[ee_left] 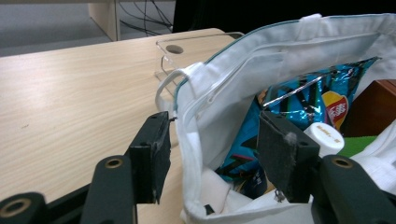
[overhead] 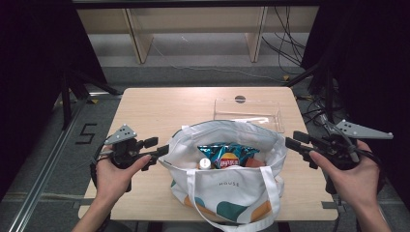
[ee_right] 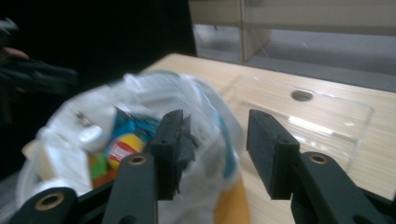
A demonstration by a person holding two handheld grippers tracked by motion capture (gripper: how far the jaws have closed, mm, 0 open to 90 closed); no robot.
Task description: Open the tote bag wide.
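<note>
A white tote bag (overhead: 227, 193) printed with teal and orange shapes stands open at the table's front middle. Inside it lie a blue chip bag (overhead: 229, 153), a white bottle cap (overhead: 205, 163) and a brown box (ee_left: 373, 107). My left gripper (overhead: 157, 146) is at the bag's left rim. In the left gripper view it (ee_left: 217, 158) is open and straddles the rim (ee_left: 191, 140), one jaw outside, one inside, neither pad pressing. My right gripper (overhead: 295, 140) is open just off the right rim. In the blurred right gripper view the bag (ee_right: 140, 93) lies behind my right gripper (ee_right: 223, 154).
A clear plastic tray (overhead: 249, 113) lies on the wooden table (overhead: 159, 106) just behind the bag, at the back right. Bare tabletop stretches to the left and behind. Wooden shelf legs and cables stand on the floor beyond the table.
</note>
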